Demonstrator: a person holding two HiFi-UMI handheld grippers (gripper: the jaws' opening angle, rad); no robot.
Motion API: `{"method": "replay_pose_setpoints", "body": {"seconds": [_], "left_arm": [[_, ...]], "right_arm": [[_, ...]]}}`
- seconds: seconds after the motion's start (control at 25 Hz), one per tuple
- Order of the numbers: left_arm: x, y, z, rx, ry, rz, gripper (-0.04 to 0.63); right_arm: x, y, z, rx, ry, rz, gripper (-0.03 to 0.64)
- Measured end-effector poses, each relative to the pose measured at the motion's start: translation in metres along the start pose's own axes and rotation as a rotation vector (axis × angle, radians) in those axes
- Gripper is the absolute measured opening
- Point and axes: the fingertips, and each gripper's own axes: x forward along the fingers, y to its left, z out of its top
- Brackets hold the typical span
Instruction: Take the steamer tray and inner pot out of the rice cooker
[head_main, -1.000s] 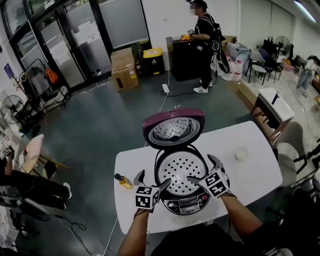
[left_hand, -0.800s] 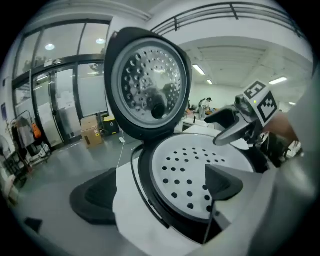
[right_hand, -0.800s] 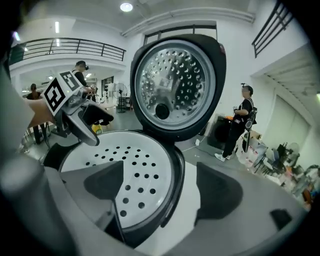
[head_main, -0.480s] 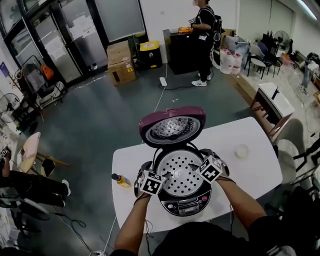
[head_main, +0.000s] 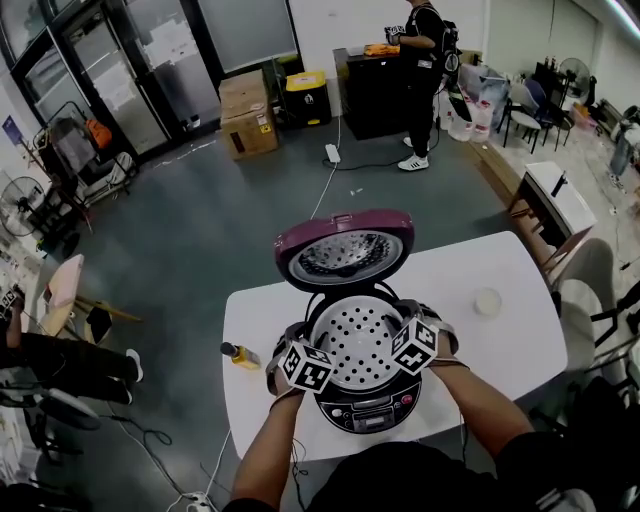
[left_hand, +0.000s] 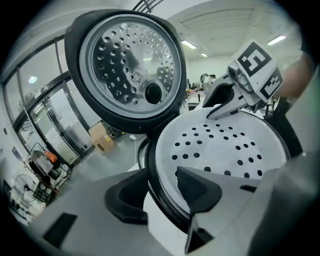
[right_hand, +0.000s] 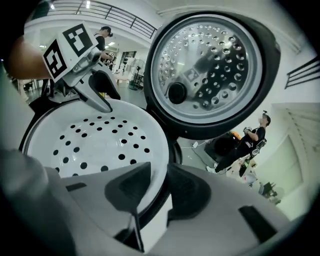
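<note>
The rice cooker stands on the white table with its maroon lid raised. The white perforated steamer tray lies in its mouth and hides the inner pot. My left gripper is at the tray's left rim and its jaws are closing. One jaw is outside the rim and one over the tray, with a little gap left in the left gripper view. My right gripper is at the right rim, closing too, and its pads pinch the tray's edge.
A small yellow bottle lies on the table left of the cooker. A small white round dish sits at the right. A person stands at a dark counter far behind, near cardboard boxes.
Both grippers came down and forward from the cooker's front to opposite sides of the tray rim. Their jaws went from wide open to narrow around the rim.
</note>
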Motion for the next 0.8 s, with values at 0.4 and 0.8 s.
{"method": "replay_pose_setpoints", "body": {"seconds": [0.4, 0.8], "left_arm": [[-0.018, 0.007, 0.014, -0.002, -0.055, 0.076, 0.091], [-0.077, 0.017, 0.053, 0.035, -0.147, 0.095, 0.087]], "right_arm": [[-0.024, -0.013, 0.024, 0.003, -0.100, -0.100, 0.087], [-0.085, -0.030, 0.055, 0.042, -0.184, -0.180, 0.081]]}}
